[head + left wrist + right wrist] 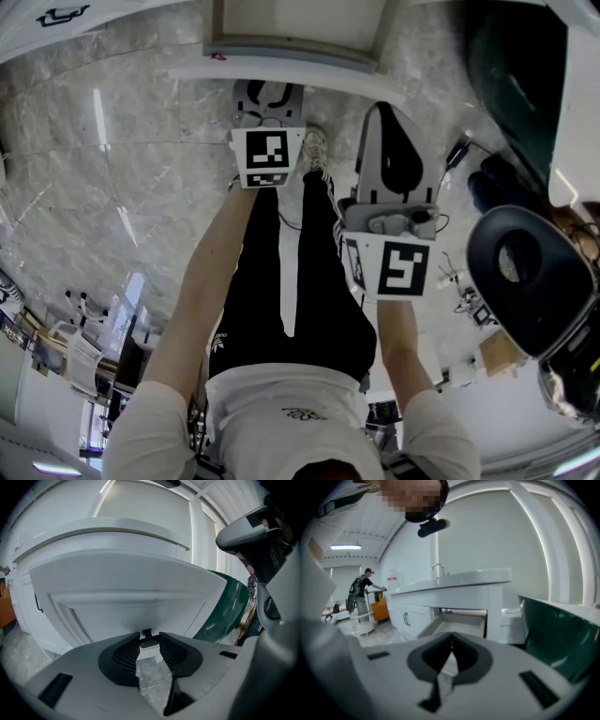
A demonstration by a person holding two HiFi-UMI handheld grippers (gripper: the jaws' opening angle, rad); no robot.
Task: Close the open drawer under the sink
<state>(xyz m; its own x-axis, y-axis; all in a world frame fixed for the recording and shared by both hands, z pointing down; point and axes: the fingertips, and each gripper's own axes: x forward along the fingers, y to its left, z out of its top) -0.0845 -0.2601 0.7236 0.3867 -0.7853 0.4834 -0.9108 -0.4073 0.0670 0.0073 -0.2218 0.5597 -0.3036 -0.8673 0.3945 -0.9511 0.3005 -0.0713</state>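
- Far left first: the left gripper (150, 645) is right up against the drawer front (126, 613), which fills most of the left gripper view. It's the white panelled face just below the bench (103, 529) edge.
- Its fingers (123, 657) are drawn about halfway in around the small dark handle (149, 638) at the bottom middle of that front. The handle fills the gap between the tips, so I read it as pinched at the very ends. It's a shallow bite though, not a deep grab.
- Middle: the drawer (457, 623) itself is pulled well out. In the right gripper view I can see down into its pale, bare-looking inside, under the bench top with the sink tap (436, 569) on it. So nothing is closed yet.
- Step in hand, as I see it: getting hold of the front, with the actual push not yet done.
- Next move, my guess: drive the left gripper straight in along the drawer's run. I'd keep it square so the front doesn't rack sideways or the tips slip off that little handle. I'd push until the front sits flush with the cabinet faces beside it.
- Right side: the right gripper (451, 641) hangs back from the cabinet with its fingers pressed together on nothing. I'd leave it parked there, out of the drawer's path.
- Far right there's a dark green panel (562, 630) beside the cabinet. It's near the drawer, but I can't tell what it is.
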